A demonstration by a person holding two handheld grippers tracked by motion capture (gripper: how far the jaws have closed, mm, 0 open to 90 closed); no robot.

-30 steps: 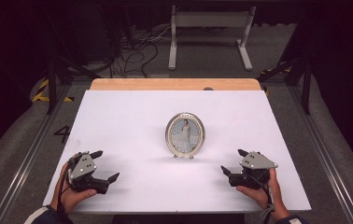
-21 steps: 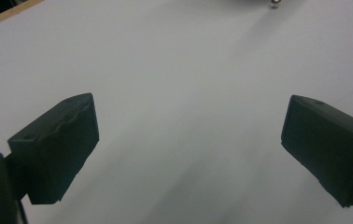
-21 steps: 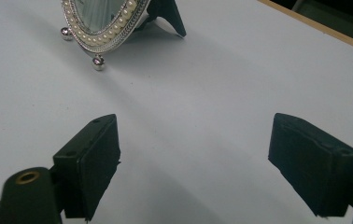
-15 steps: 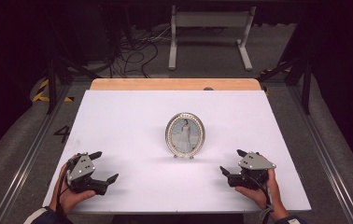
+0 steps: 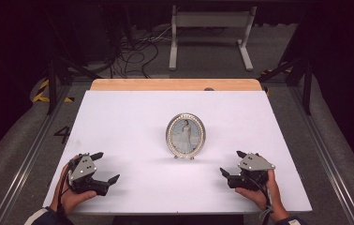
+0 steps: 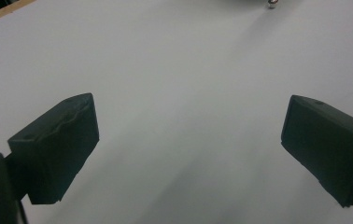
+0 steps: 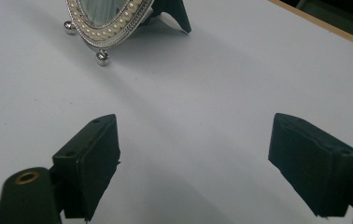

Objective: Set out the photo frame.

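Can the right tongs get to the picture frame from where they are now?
Probably yes: the right tongs are open, and bare table lies between them and the upright frame.

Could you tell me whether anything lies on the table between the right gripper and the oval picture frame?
Nothing visible does. The right gripper sits open near the table's front edge, and bare white table runs from its jaws to the oval picture frame, which stands upright on small ball feet at the middle.

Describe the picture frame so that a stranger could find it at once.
Start at the white table. Near its middle, between and beyond the two grippers, the picture frame stands upright. It is oval and silver, edged with pearl-like beads, and rests on small ball feet.
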